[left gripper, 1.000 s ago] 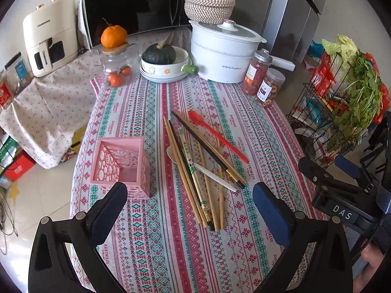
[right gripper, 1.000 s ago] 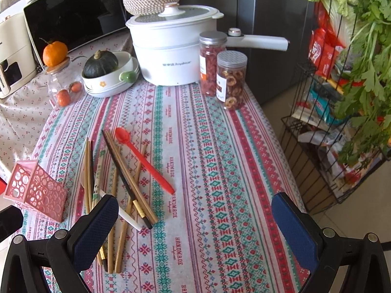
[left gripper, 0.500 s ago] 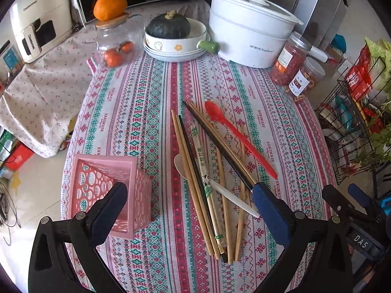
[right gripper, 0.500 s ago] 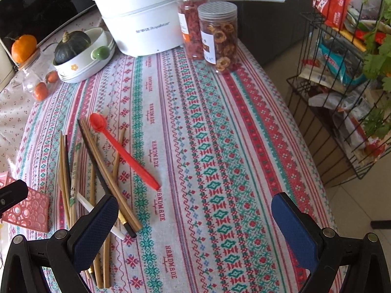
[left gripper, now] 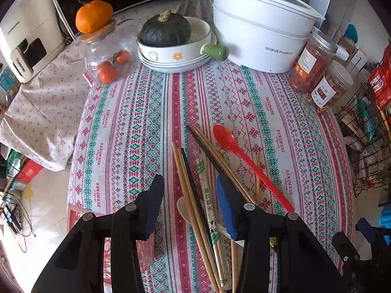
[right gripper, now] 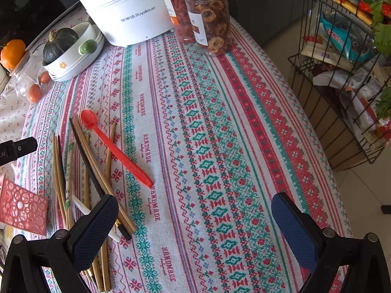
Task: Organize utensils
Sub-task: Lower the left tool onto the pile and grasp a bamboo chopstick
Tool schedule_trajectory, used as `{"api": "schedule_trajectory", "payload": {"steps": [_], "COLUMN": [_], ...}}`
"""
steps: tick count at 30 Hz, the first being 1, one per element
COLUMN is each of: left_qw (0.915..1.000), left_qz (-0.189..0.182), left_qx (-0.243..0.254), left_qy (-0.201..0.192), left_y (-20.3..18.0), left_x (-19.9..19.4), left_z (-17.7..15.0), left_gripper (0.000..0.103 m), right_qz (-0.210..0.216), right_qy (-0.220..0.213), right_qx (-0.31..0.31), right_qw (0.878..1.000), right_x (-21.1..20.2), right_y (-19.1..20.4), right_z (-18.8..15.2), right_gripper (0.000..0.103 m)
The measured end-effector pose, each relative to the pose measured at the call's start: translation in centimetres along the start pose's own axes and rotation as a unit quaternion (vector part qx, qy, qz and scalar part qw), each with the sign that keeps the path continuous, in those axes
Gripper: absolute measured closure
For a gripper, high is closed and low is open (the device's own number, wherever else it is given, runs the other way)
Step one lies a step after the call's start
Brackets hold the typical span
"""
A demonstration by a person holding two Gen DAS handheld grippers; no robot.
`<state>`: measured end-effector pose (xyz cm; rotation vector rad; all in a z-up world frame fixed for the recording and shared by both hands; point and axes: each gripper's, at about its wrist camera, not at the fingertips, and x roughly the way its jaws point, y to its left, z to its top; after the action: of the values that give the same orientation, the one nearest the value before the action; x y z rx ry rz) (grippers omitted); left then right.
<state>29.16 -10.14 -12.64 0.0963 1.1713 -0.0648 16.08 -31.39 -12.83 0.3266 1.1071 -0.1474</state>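
Several wooden and dark chopsticks (left gripper: 195, 195) lie in a loose pile on the patterned tablecloth, with a red spoon (left gripper: 246, 163) to their right and a white spoon (left gripper: 183, 210) under them. My left gripper (left gripper: 193, 207) is partly open, its jaws straddling the chopsticks just above them. A pink perforated holder (right gripper: 22, 210) lies left of the pile; the left arm hides most of it in the left wrist view. My right gripper (right gripper: 193, 222) is wide open over bare cloth right of the pile (right gripper: 80, 171), empty.
At the table's back stand a white pot (left gripper: 259, 31), two snack jars (left gripper: 315, 70), a bowl with a dark squash (left gripper: 168, 39) and a glass jar (left gripper: 107, 56) topped by an orange. A wire rack (right gripper: 342, 73) of groceries stands right of the table.
My left gripper has moved forward and down over the chopstick pile and its jaws have narrowed. My right gripper has moved forward and lower over the cloth, still wide open.
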Motion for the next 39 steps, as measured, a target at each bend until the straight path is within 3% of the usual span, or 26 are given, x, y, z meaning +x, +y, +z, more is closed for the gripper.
{"api": "schedule_trajectory", "payload": {"steps": [7,9,10,14,17,24,31,39], "left_qw": [1.0000,0.9999,0.9996,0.9973,0.9952,0.9890,0.9870,0.9899], "left_qz": [-0.003,-0.014,-0.022,-0.022,0.000,0.009,-0.032,-0.092], "left_qx": [-0.002,-0.005,-0.007,-0.031,-0.051,-0.072,-0.076,0.000], "left_qy": [-0.006,0.003,0.013,0.063,0.083,0.129,0.138,0.108], "left_y": [0.0,-0.3,-0.5,-0.3,0.4,1.1,0.9,-2.9], "left_x": [-0.6,-0.1,0.5,3.8,5.9,8.8,9.3,6.4], "left_z": [1.2,2.2,2.7,4.1,4.5,3.8,2.3,-1.9], "left_gripper": [0.057,0.068,0.080,0.088,0.088,0.088,0.092,0.092], "right_qz": [0.015,0.012,0.010,0.008,0.010,0.017,0.016,0.017], "right_qy": [-0.001,0.001,0.002,0.004,0.003,-0.001,0.001,0.003], "right_qx": [0.008,0.005,0.005,0.011,0.010,-0.002,0.000,-0.002], "right_qw": [1.000,1.000,1.000,1.000,1.000,1.000,1.000,1.000], "right_x": [-0.3,-0.1,0.0,0.1,0.0,-0.2,0.0,-0.2], "right_y": [0.2,0.3,0.3,-0.1,-0.1,0.6,0.5,0.6], "right_z": [0.0,0.0,0.0,0.0,0.0,0.1,0.0,-0.2], "right_gripper": [0.000,0.000,0.000,0.000,0.000,0.000,0.000,0.000]}}
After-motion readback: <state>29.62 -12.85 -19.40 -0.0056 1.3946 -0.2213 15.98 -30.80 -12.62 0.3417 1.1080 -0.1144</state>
